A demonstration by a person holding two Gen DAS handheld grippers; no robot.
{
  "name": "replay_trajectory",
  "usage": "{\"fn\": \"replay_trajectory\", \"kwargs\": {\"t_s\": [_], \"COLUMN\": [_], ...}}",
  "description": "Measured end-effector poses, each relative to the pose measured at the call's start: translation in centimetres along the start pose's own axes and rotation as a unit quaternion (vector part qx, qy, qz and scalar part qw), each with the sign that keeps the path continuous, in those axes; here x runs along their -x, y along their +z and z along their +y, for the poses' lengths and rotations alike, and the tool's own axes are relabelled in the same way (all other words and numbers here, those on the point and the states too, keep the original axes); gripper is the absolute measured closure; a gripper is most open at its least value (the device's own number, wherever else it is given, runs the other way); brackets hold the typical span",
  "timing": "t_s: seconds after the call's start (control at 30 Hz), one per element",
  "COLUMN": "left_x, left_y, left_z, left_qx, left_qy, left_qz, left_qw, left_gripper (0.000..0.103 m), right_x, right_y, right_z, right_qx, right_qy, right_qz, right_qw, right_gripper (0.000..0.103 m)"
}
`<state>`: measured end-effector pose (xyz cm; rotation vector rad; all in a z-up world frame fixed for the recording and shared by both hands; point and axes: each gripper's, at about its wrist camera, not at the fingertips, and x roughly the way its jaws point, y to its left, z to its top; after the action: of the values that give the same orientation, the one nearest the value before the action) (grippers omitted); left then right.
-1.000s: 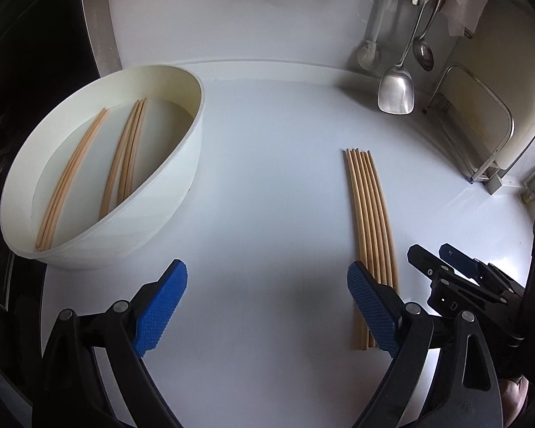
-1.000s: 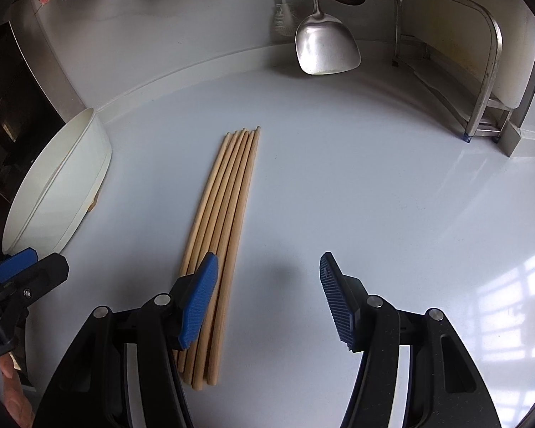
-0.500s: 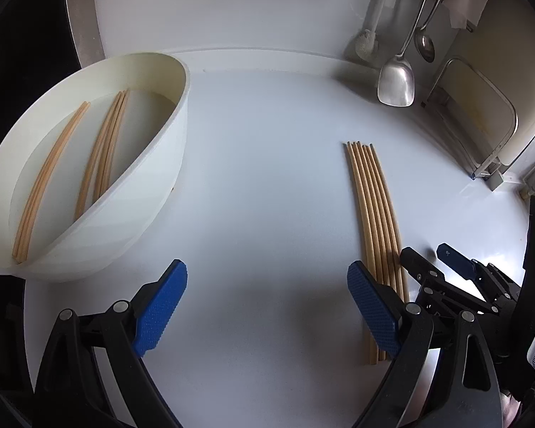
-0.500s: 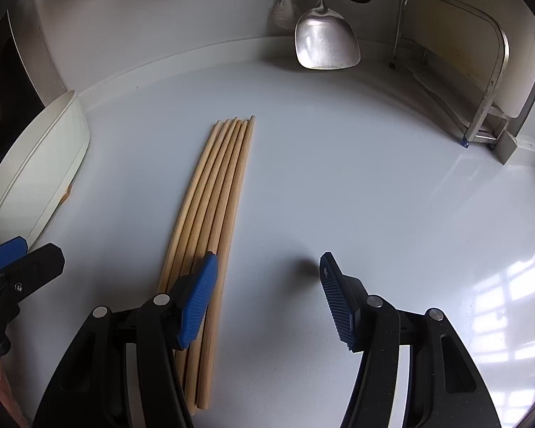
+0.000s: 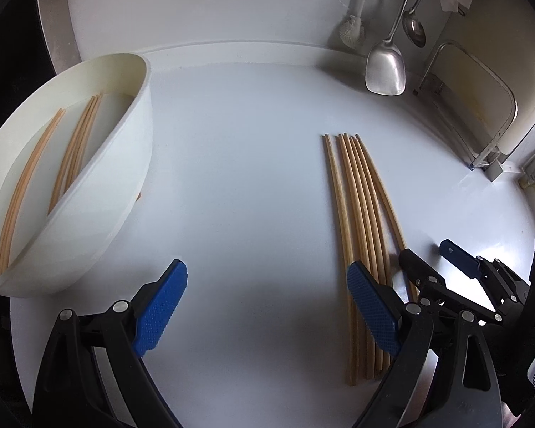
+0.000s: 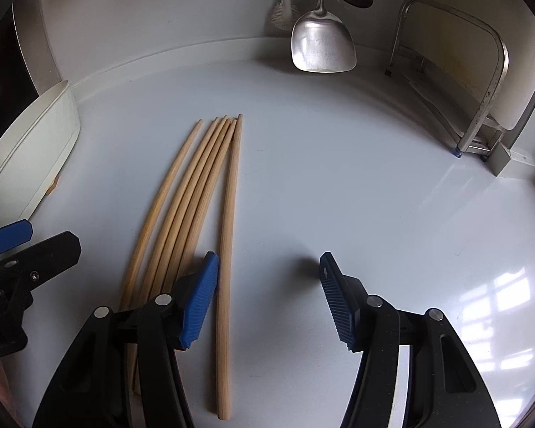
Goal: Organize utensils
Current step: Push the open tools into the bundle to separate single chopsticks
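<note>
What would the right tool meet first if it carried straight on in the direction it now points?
Probably only bare countertop: the way between its fingers looks free. The rightmost chopstick lies just left of that line, and the hanging spatula is far beyond.

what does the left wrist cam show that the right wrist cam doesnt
Only the left wrist view looks into the white bowl, where more chopsticks lie.

Only the right wrist view shows one chopstick lying apart from the bunch, between the open fingers of the right gripper, and window glare on the counter.

Both show the loose chopsticks on the counter, the hanging metal spatula and ladle, the metal rack, and the open left gripper.
</note>
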<state>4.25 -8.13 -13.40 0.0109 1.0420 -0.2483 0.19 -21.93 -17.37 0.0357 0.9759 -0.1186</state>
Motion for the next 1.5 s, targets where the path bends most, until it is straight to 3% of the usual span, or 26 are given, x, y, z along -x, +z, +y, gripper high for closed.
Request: {"fn": "replay_trajectory", "kwargs": {"t_s": [0.33, 0.5, 1.37, 1.43, 1.5], "left_x": [-2.0, -2.9, -4.3, -4.1, -3.9], "left_y": [0.2, 0.4, 0.5, 0.3, 0.1], "left_z": [-1.3, -1.4, -2.2, -2.1, -2.1], "left_qx": [-0.006, -0.005, -0.038, -0.038, -0.038], "left_qy": [-0.003, -0.009, 0.039, 0.041, 0.037], "left_qz": [0.013, 0.022, 0.006, 0.001, -0.004], "left_qw": [0.9999, 0.9997, 0.9985, 0.9984, 0.9986], "left_gripper": [0.013, 0.013, 0.005, 0.007, 0.017], "right_x": [0.3, 0.7, 0.1, 0.1, 0.1], "right_y": [-0.5, -0.5, 0.0, 0.0, 0.1], "right_z": [-3.5, -4.5, -3.5, -3.3, -3.2], "right_qx": [-0.002, -0.008, 0.038, 0.045, 0.052], "right_qy": [0.001, 0.03, 0.028, 0.031, 0.034], "right_qz": [-0.009, -0.011, -0.019, -0.021, -0.022], "right_qw": [1.0, 0.999, 0.999, 0.998, 0.998], "right_gripper": [0.046, 0.046, 0.046, 0.046, 0.047]}}
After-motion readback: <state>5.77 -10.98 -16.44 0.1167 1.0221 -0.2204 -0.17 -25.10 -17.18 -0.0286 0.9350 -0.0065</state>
